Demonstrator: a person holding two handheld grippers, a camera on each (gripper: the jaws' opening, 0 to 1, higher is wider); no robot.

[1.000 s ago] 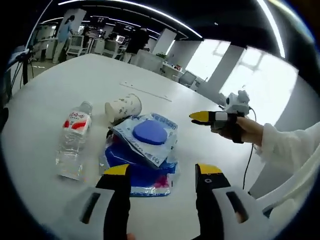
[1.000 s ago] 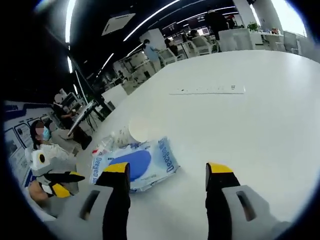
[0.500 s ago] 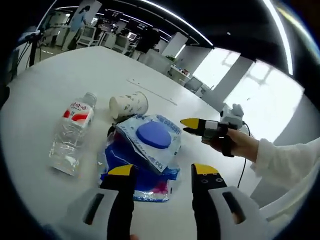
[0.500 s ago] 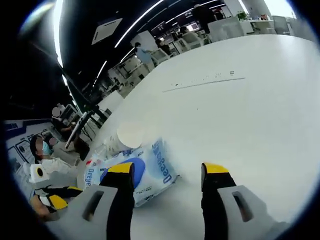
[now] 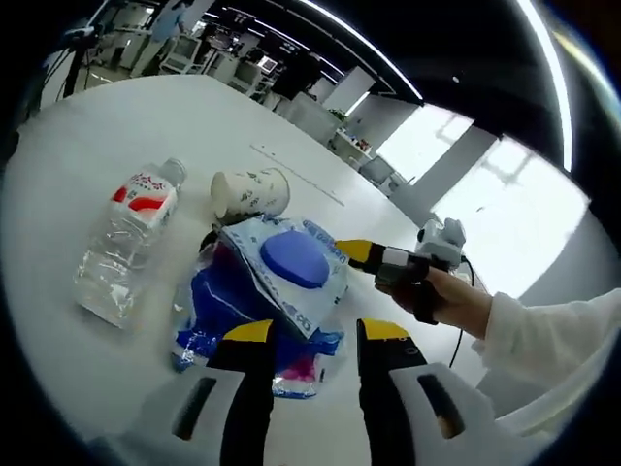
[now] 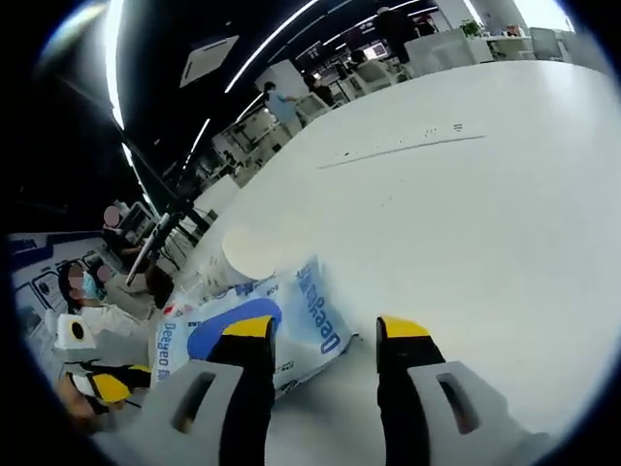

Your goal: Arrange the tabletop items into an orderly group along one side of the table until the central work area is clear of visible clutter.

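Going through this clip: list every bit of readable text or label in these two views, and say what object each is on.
"Deeyeo": blue lettering, partly legible, on the white wet-wipes pack, along its near end and again at its left edge.
Water bottle: red-and-white label carries print, too small to read.
Paper cup, lying on its side: dark pattern or print, not legible.
Blue bag under the wipes pack: no readable text.
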